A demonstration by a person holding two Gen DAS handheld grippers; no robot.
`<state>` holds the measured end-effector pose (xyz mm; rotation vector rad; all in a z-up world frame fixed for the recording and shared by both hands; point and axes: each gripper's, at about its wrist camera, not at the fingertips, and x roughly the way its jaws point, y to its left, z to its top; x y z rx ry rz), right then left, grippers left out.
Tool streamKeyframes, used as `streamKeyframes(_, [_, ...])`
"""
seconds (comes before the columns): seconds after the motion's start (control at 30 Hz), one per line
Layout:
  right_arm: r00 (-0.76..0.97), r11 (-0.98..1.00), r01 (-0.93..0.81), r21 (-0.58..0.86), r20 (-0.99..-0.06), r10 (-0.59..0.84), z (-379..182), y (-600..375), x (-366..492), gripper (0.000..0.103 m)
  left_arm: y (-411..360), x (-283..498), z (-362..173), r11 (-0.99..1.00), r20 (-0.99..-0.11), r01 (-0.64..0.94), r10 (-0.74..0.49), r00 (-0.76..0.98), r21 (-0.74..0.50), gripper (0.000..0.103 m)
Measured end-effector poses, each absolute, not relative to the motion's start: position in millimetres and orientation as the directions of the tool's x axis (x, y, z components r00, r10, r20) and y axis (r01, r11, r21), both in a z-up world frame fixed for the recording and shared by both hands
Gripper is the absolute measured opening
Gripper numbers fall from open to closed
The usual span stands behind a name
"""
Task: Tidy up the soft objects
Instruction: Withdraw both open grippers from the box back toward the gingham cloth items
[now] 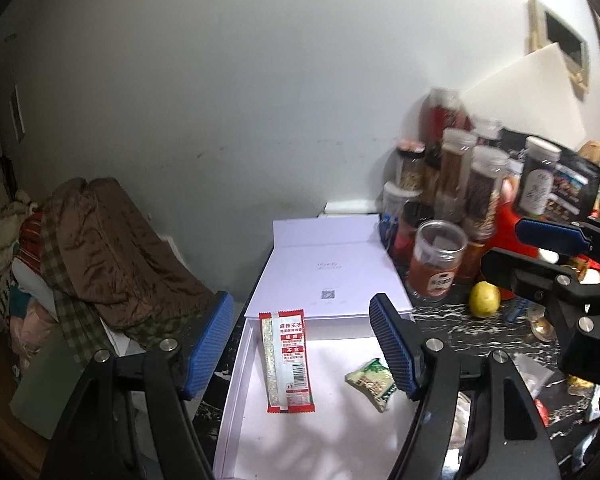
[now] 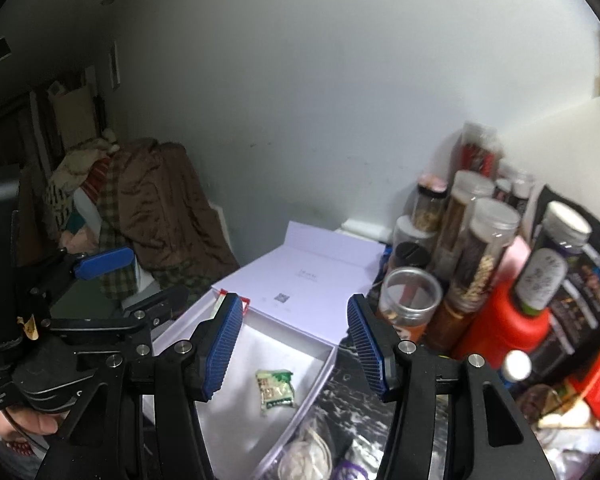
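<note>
A white open box (image 1: 236, 392) holds a long red and white snack packet (image 1: 286, 360) and a small green and white packet (image 1: 374, 382). My left gripper (image 1: 300, 348) is open and empty above the box, its blue pads on either side of the red packet. My right gripper (image 2: 294, 346) is open and empty above the box's right part (image 2: 320, 376), over the green packet (image 2: 275, 391). The right gripper also shows at the right edge of the left wrist view (image 1: 548, 256). The left gripper shows at the left of the right wrist view (image 2: 104, 280).
The box's white lid (image 1: 328, 276) lies flat behind it. Several jars and bottles (image 2: 476, 264) crowd the back right by the wall. A lemon (image 1: 485, 299) lies on the dark marbled counter (image 1: 444, 320). Clear bags (image 2: 312, 452) lie right of the box. Piled clothes (image 1: 100, 248) sit at left.
</note>
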<state>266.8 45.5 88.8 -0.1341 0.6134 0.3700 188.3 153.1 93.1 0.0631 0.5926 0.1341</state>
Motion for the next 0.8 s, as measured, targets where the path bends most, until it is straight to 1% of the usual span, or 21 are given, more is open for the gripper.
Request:
streamKeyframes(0.07, [0.765, 0.927, -0.374, -0.015, -0.570, 0.299, 96.0, 42.2, 255.1, 0.060, 149.8, 178.1, 99.5, 0.990, -0.538, -0.103, 0.138, 0.831, 0.095, 0.070])
streamKeyframes(0.23, [0.779, 0.927, -0.375, -0.004, -0.544, 0.313, 110.8, 34.8, 223.9, 0.060, 140.3, 150.5, 114.8, 0.992, -0.505, -0.088, 0.120, 0.855, 0.087, 0.070])
streamKeyframes(0.3, [0.789, 0.928, -0.373, -0.010, -0.530, 0.312, 115.6, 32.5, 211.2, 0.065, 136.0, 140.1, 118.6, 0.993, -0.494, -0.080, 0.112, 0.862, 0.085, 0.070])
streamKeyframes(0.43, [0.807, 0.928, -0.372, -0.026, -0.503, 0.309, 124.9, 26.3, 183.6, 0.066, 128.1, 120.8, 125.6, 0.996, -0.481, -0.060, 0.087, 0.873, 0.071, 0.070])
streamKeyframes(0.5, [0.812, 0.928, -0.371, -0.032, -0.497, 0.307, 125.8, 23.6, 174.9, 0.069, 122.3, 110.9, 128.2, 0.996, -0.475, -0.045, 0.074, 0.877, 0.071, 0.070])
streamKeyframes(0.8, [0.825, 0.935, -0.352, -0.047, -0.487, 0.286, 122.5, 6.9, 123.4, 0.069, 96.1, 71.5, 123.2, 0.998, -0.473, 0.018, 0.016, 0.881, 0.068, 0.070])
